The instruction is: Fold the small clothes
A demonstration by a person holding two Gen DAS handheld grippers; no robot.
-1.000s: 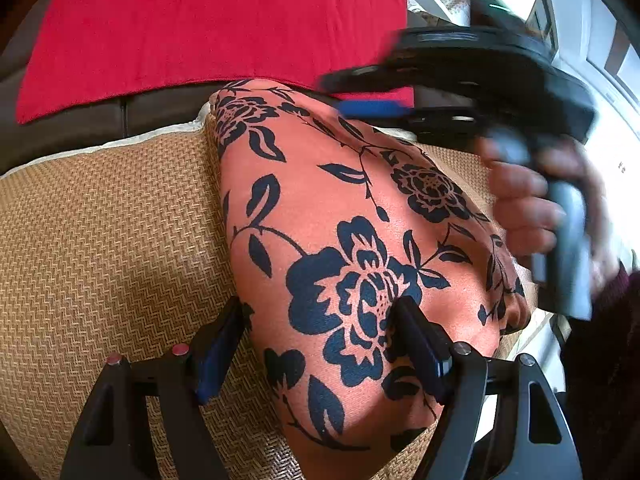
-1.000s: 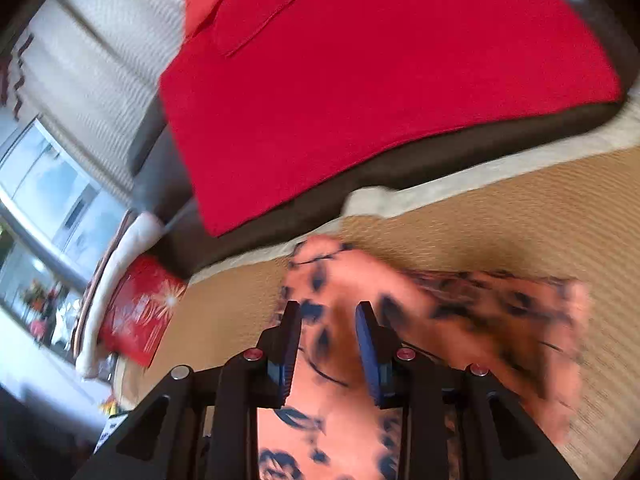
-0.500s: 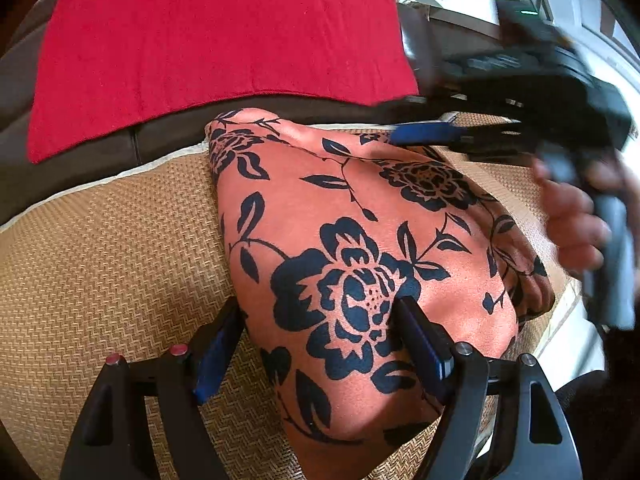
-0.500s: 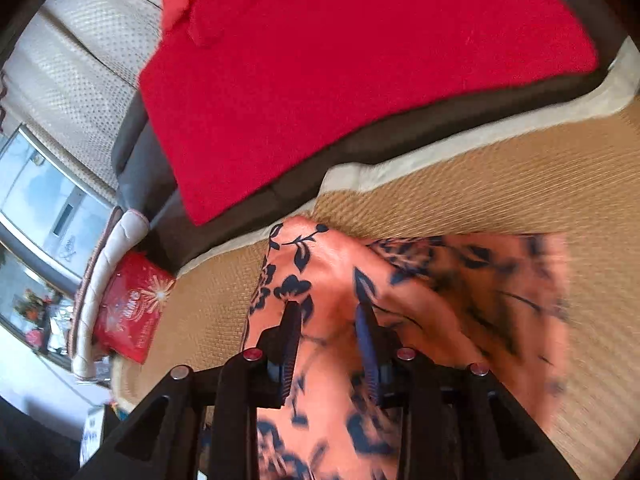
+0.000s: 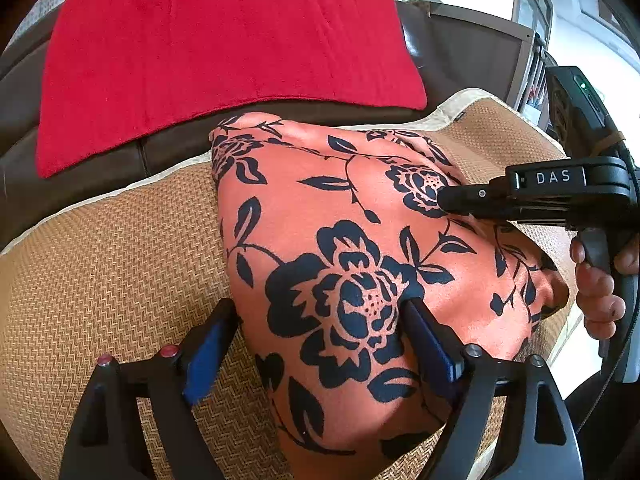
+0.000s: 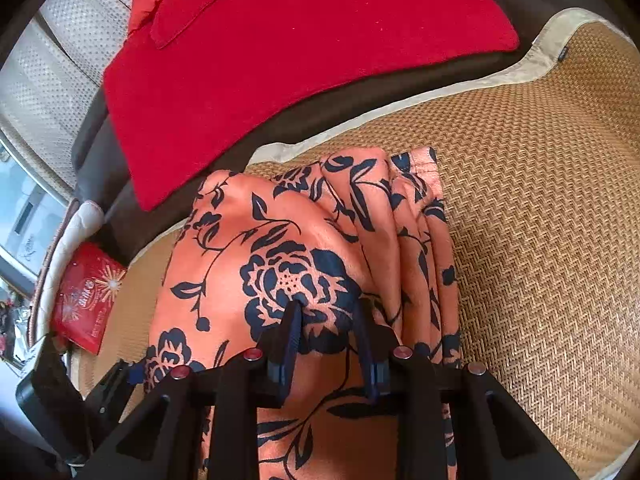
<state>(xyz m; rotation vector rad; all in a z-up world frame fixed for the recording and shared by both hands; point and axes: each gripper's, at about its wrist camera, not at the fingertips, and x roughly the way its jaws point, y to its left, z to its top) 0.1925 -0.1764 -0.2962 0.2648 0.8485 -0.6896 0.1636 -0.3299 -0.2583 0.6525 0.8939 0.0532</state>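
An orange cloth with black flowers (image 5: 340, 220) lies bunched on a woven straw mat (image 5: 100, 260). My left gripper (image 5: 320, 340) straddles the cloth's near end. Its jaws are opening: one pad stands off the cloth's left edge and the other rests on the big flower. In the right wrist view the cloth (image 6: 240, 240) shows pleated folds on its right side. My right gripper (image 6: 326, 320) has its tips set on a flower, a narrow gap between them and flat cloth showing through. From the left wrist view its tip (image 5: 452, 200) touches the cloth's right side.
A red garment (image 5: 220, 52) lies spread on the dark brown sofa (image 5: 80, 168) behind the mat. A person's hand (image 5: 596, 300) grips the right tool's handle. A red packet (image 6: 86, 296) sits past the mat's left end. Bare mat (image 6: 540, 200) stretches to the cloth's right.
The right gripper has come down from the cloth's far edge onto its middle. The left jaws have widened a little. The cloth's right side now lies in pleats.
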